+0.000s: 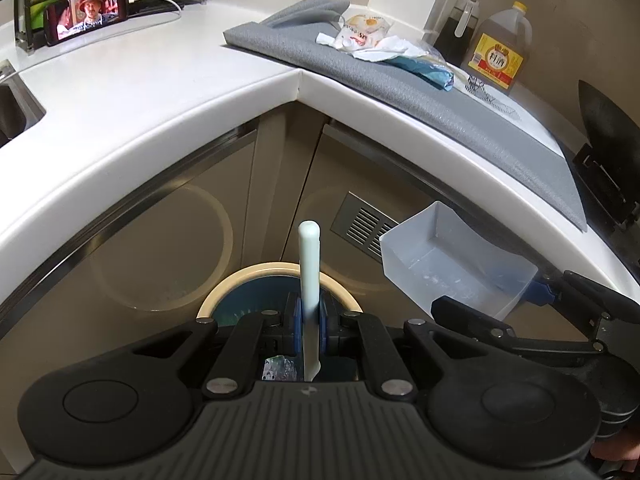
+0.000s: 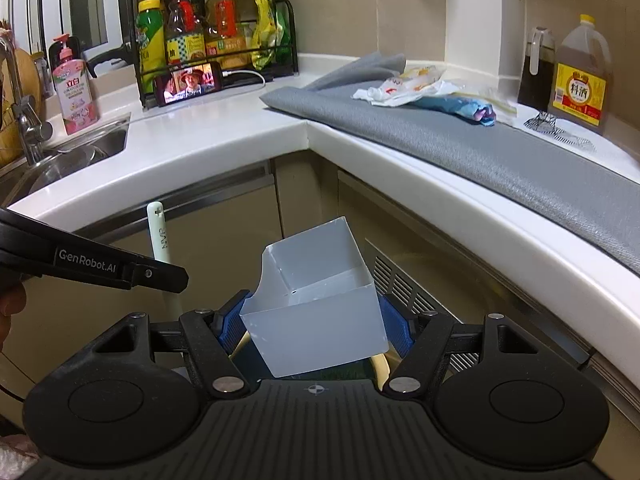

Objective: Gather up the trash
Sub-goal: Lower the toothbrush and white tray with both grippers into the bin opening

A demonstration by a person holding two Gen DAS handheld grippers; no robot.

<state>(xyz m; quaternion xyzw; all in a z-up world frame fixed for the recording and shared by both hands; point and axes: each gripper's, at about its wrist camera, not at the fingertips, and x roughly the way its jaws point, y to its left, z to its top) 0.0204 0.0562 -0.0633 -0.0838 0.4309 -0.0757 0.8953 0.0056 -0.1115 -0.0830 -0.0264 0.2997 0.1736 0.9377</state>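
My left gripper [image 1: 310,322] is shut on a pale green stick-like handle [image 1: 309,264], held upright over a round bin [image 1: 224,292] with a cream rim on the floor. My right gripper [image 2: 314,322] is shut on a translucent plastic dustpan-like tray [image 2: 320,312], tilted over the same bin; the tray also shows in the left wrist view [image 1: 456,264]. The handle shows in the right wrist view [image 2: 160,240]. Trash lies on the grey mat [image 2: 460,144]: white wrappers [image 2: 404,88] and a blue packet [image 2: 460,106]; wrappers also show in the left wrist view [image 1: 368,38].
A white L-shaped counter [image 2: 224,128] runs above beige cabinets. A sink [image 2: 80,156] and soap bottle [image 2: 74,88] are at left, a phone [image 2: 188,84] and a bottle rack [image 2: 208,24] behind. A cooking wine jug [image 2: 580,76] stands at right.
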